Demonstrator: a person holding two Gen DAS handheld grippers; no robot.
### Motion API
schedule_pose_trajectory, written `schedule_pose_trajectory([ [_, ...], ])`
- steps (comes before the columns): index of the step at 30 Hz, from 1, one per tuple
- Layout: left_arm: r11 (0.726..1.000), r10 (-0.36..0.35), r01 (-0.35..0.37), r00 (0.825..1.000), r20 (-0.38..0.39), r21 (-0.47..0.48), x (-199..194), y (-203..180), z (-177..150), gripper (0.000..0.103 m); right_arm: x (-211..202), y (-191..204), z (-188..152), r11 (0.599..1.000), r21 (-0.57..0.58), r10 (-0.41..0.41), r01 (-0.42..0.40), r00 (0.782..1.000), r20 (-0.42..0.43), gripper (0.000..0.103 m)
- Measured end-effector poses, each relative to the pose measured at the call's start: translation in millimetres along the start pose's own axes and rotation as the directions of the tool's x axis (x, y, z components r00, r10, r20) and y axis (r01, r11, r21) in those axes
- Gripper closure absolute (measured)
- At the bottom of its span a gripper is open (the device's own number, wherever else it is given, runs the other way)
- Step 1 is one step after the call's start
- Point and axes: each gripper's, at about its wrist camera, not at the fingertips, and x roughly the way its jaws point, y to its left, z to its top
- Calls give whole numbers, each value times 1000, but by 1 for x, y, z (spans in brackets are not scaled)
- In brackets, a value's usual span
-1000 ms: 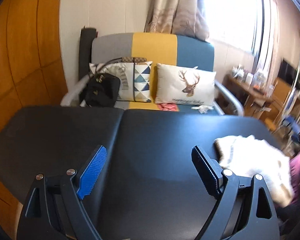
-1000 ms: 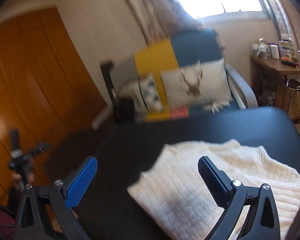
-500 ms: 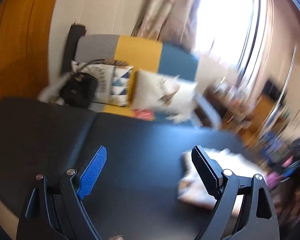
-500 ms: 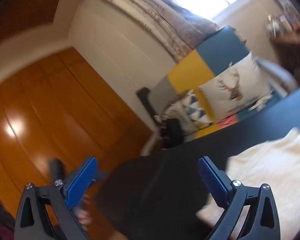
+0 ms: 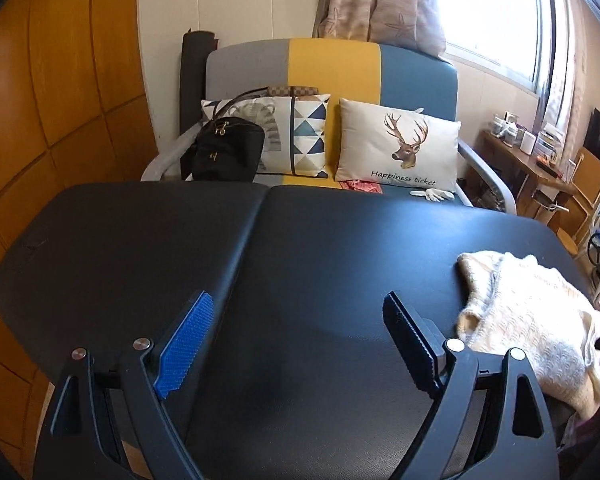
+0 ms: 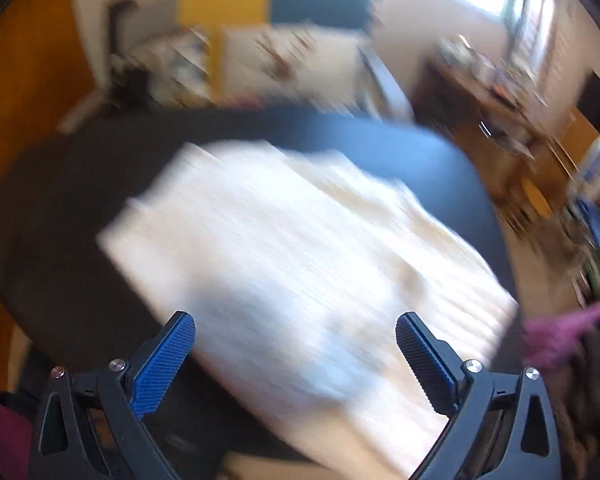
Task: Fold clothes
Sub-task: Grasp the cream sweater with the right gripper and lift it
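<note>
A cream knitted sweater (image 5: 528,316) lies on the right end of the black padded table (image 5: 260,280), part of it hanging over the near edge. My left gripper (image 5: 296,336) hovers open above bare table, the sweater just right of its right finger. In the blurred right wrist view the same sweater (image 6: 300,272) spreads flat under and ahead of my right gripper (image 6: 296,352), which is open with nothing between its fingers.
Behind the table stands a grey, yellow and blue sofa (image 5: 332,68) with a deer cushion (image 5: 400,148), a triangle-pattern cushion (image 5: 300,136) and a black bag (image 5: 228,148). A cluttered wooden desk (image 5: 528,160) is at the right. Wooden panels (image 5: 60,100) line the left wall.
The left view swung right and has come back, now steady. The right gripper tilted up towards the wall, then swept back down over the sweater, still in motion. Both grippers stayed open.
</note>
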Motion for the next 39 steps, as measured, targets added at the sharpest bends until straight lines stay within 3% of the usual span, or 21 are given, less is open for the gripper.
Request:
schedule_pose_trajectory([
  [2,999,-29,30,1000,-6,24,11,0,5,13,11,-37,-9,996,88,-11,15,999,-51,4],
  [4,998,-25,26,1000,-11,64,11,-10,5,13,12,-63,-13,987,156,-24,30,999,-38,6],
  [10,990,-97,104,992,-78,94,28,-32,7,13,43,-120,-11,927,363,110,-91,993,-32,6],
  [12,987,-95,104,992,-82,122,29,-40,8,13,58,-121,-9,913,390,156,-122,986,-55,11],
  [14,986,-94,105,992,-89,128,30,-43,8,13,71,-113,-7,919,377,163,-115,982,-97,37],
  [15,985,-106,119,989,-104,127,32,-43,8,13,72,-107,-8,931,358,119,-70,986,-116,47],
  [16,984,-116,130,986,-117,123,34,-43,9,13,71,-101,-10,941,337,72,-23,989,-133,81],
  [17,984,-123,137,985,-123,116,36,-42,8,13,67,-95,-10,949,316,49,-7,991,-123,90],
  [20,982,-118,134,986,-122,136,38,-47,4,13,48,-75,-13,963,268,25,-4,997,-77,92],
  [22,978,-119,134,988,-99,160,36,-49,3,13,22,-53,-21,970,216,120,-112,993,-22,92],
  [24,973,-126,137,990,-70,185,32,-50,1,13,-6,-17,-36,977,83,198,-195,980,-25,92],
  [26,967,-160,170,985,-66,188,29,-50,0,13,-28,20,-61,962,-30,268,-272,958,-103,92],
  [28,965,-191,201,979,-73,171,28,-50,-1,13,-45,52,-94,922,-117,336,-368,914,-226,92],
  [31,963,-208,218,975,-82,156,31,-49,-2,13,-59,71,-143,893,-131,342,-431,839,-423,87],
  [33,964,-204,213,976,-76,157,31,-48,-3,13,-63,67,-166,910,-122,287,-397,814,-505,84],
  [34,964,-195,204,978,-69,167,30,-49,-4,13,-67,62,-169,921,-119,266,-370,823,-503,78],
  [36,965,-160,165,986,-43,205,26,-53,-9,13,-75,50,-156,944,-87,256,-320,871,-419,77],
  [39,962,-128,130,991,-24,240,21,-55,-21,13,-80,42,-112,956,-25,280,-291,938,-205,67],
])
